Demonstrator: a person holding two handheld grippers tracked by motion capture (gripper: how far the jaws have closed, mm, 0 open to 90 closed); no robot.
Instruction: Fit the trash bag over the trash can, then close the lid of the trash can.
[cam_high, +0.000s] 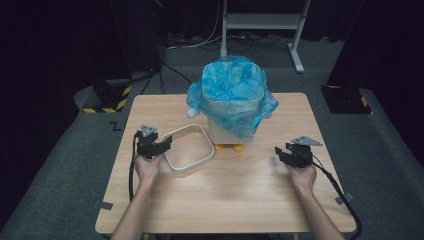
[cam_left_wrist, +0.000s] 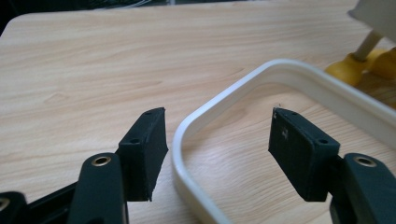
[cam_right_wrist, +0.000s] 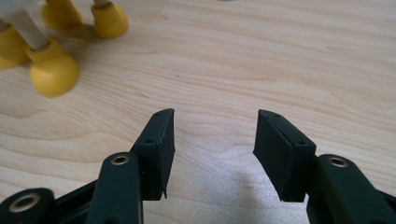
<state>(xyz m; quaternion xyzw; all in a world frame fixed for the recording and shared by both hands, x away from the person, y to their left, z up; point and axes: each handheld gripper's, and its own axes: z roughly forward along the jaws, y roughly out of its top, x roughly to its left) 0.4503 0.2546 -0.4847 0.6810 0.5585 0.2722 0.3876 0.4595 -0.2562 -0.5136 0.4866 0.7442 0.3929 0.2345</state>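
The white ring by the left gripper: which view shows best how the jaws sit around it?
The left gripper view: the white ring's rim runs between the open left gripper, touching neither pad. The high view shows the whole ring flat on the table, jaws at its edge.

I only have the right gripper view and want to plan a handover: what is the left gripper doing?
Observer: The left gripper stands open astride one corner of a white ring frame lying on the table; the pads are not pressing it.
Operator: Those yellow feet near me, what do they belong to?
Observer: A small bin standing on them, lined with a blue plastic bag.
Operator: Where is the frame relative to the bin?
Observer: On the left gripper's side of it, close to the yellow feet.
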